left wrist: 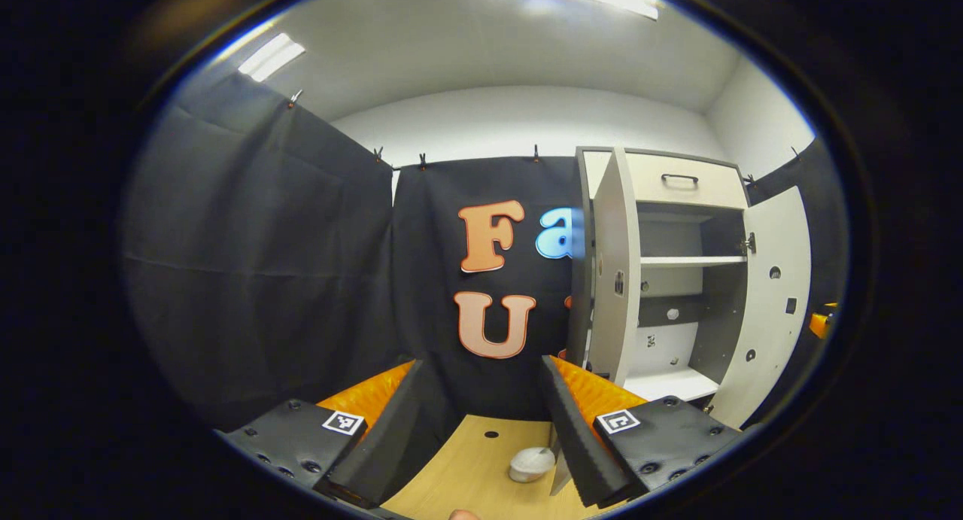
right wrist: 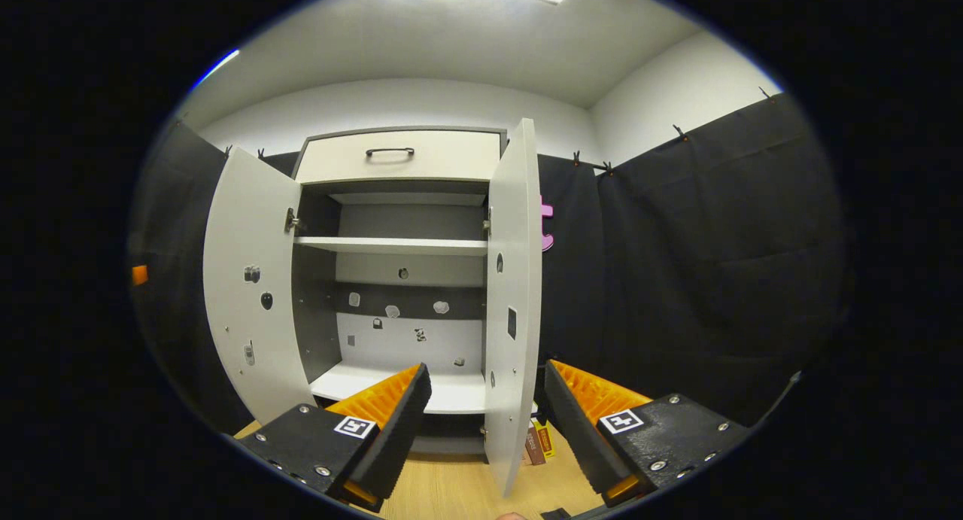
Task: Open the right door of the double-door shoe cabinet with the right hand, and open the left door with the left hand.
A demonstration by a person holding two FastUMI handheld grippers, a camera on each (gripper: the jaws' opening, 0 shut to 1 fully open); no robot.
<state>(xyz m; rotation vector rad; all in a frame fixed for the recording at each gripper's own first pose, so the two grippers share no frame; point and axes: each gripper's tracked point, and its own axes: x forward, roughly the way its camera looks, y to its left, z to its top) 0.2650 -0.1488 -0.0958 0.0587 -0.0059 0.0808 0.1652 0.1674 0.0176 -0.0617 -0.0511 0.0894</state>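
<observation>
In the left gripper view, the left gripper (left wrist: 481,422) is seen with its two fingers spread wide apart and nothing held between them; a square black-and-white marker is fixed on each finger mount. Below the fingers lies a light wooden tabletop (left wrist: 474,467), and a small whitish round object (left wrist: 531,463) rests on it just beside the right-hand finger; what it is cannot be told. To the right of the gripper stands the shoe cabinet (left wrist: 677,279), with the left door (left wrist: 613,272) and the right door (left wrist: 767,302) both swung open. In the right gripper view, the right gripper (right wrist: 485,422) is likewise wide open and grips nothing, and the edge of the cabinet's right door is seen between its fingers, without visible contact. Above the open compartment a closed drawer (right wrist: 399,157) with a dark handle is set. Inside the cabinet a white shelf (right wrist: 391,245) and a white bottom board are seen, with no shoes on them; small stickers dot the back panel, too small to read. Beside the foot of the right door, small boxes (right wrist: 538,441) stand on the tabletop, their print illegible.
</observation>
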